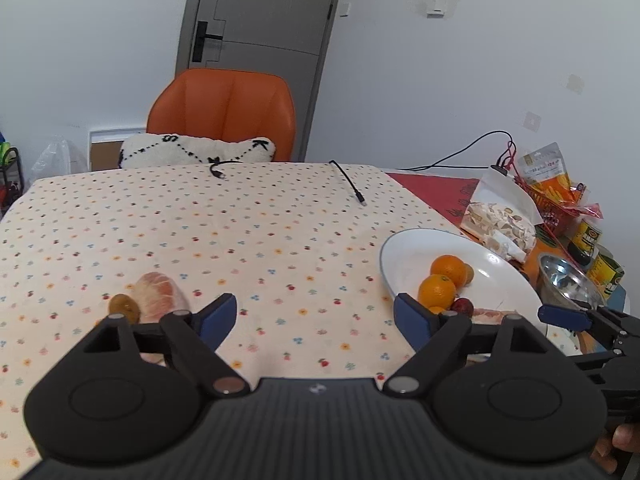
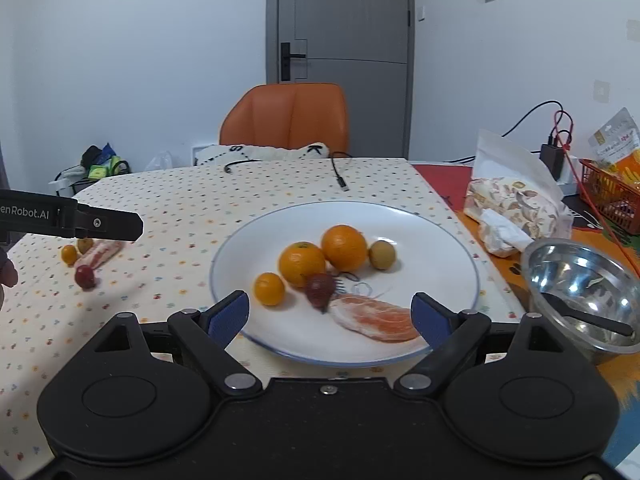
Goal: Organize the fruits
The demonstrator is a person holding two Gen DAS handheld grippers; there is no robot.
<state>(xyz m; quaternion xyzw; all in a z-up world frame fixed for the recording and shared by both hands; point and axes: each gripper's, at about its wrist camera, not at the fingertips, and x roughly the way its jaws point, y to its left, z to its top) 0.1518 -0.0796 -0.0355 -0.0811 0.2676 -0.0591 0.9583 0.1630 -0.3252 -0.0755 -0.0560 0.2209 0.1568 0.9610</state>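
A white plate (image 2: 448, 240) sits on a tabletop (image 2: 180, 208) covered with a dotted cloth. On the plate lie two oranges (image 2: 344, 247), touching each other, a smaller orange fruit (image 2: 269, 289) to their left, a small greenish-brown fruit (image 2: 382, 255) to their right, a dark red fruit (image 2: 320, 289) in front of them, and a peeled pink citrus segment (image 2: 374, 318) at the near rim.

The right tool (image 2: 330, 312) hovers at the near edge of the plate with its blue-padded jaws spread wide and nothing between the pads. The citrus segment lies just ahead of its right finger; the dark red fruit is ahead, between the two fingers.

More fruit lies on the cloth, well to the left of the plate: a second peeled citrus piece (image 1: 160, 296) with a small brown fruit (image 1: 125, 307) touching its left side. From the right wrist view, a small orange fruit (image 2: 69, 254) and a red fruit (image 2: 85, 276) also lie there.

The left tool (image 1: 314, 314) is also spread wide and empty, over bare cloth between that loose fruit and the plate. The citrus piece sits just outside its left finger.

Right of the plate stand a steel bowl (image 2: 580, 280) and a snack bag (image 2: 516, 204). An orange chair (image 2: 288, 118) stands behind the tabletop.
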